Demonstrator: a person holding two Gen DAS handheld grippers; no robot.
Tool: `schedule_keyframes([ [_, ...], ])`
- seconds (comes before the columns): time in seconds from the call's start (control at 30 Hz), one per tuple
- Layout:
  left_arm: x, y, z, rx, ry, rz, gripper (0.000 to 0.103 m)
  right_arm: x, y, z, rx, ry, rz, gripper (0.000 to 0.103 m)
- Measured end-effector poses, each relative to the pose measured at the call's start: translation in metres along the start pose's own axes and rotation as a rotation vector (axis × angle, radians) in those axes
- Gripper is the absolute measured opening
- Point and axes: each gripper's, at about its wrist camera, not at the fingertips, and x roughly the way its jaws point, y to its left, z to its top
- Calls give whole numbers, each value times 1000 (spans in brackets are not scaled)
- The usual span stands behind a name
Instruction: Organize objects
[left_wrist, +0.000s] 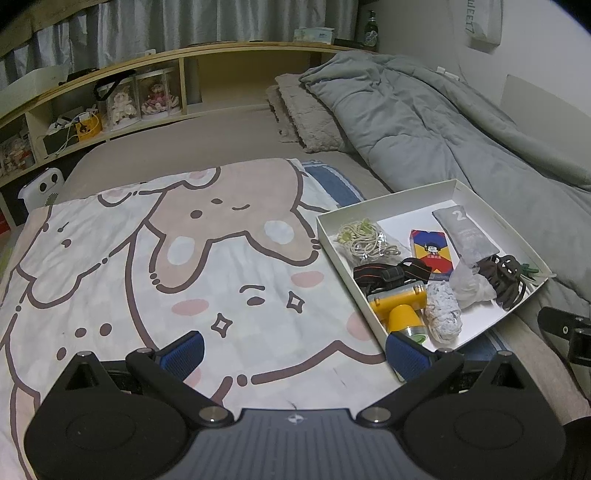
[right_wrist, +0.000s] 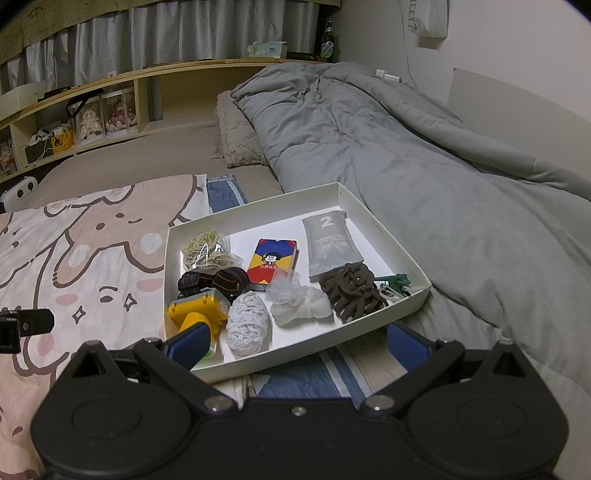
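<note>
Left tongs (left_wrist: 295, 354) are spread wide, blue pads (left_wrist: 184, 352) well apart, hovering over the cartoon blanket (left_wrist: 166, 266) with nothing between them. Right tongs (right_wrist: 297, 345) are spread wide too, and empty, poised at the near edge of the white tray (right_wrist: 258, 201); the left pad (right_wrist: 188, 343) sits in front of the tray's near-left corner, the right pad just outside the near wall.

The tray rests on the bed, straddling the edge of the cartoon blanket and a blue striped cloth (right_wrist: 314, 376), with the grey duvet (right_wrist: 424, 166) bunched up along its far side.

And inside the tray, it's crowded! Far left, a bag of pale rubber bands (right_wrist: 205, 253). In the middle, a colourful card box (right_wrist: 271, 260) lying flat. Far right, a grey pouch marked "2" (right_wrist: 330, 243). Near left, a yellow headlamp (right_wrist: 195, 312) with its dark strap (right_wrist: 214, 280) coiled just behind it. Beside it, a ball of white-grey yarn (right_wrist: 247, 325), touching the lamp's side. Next along, a white mesh puff (right_wrist: 299, 301), then a heap of dark brown hair ties (right_wrist: 351, 291) overlapping the pouch's near end. In the near-right corner, small green and white clips (right_wrist: 395, 286).

Behind the bed, a wooden shelf (right_wrist: 110, 79) runs along the curtain, holding boxed dolls (right_wrist: 107, 116).
</note>
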Motion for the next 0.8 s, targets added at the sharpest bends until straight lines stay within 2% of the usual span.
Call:
schedule_keyframes([
  [0.8, -1, 1, 2, -7, 1, -2, 103, 0, 0, 1, 0, 1, -1, 103],
])
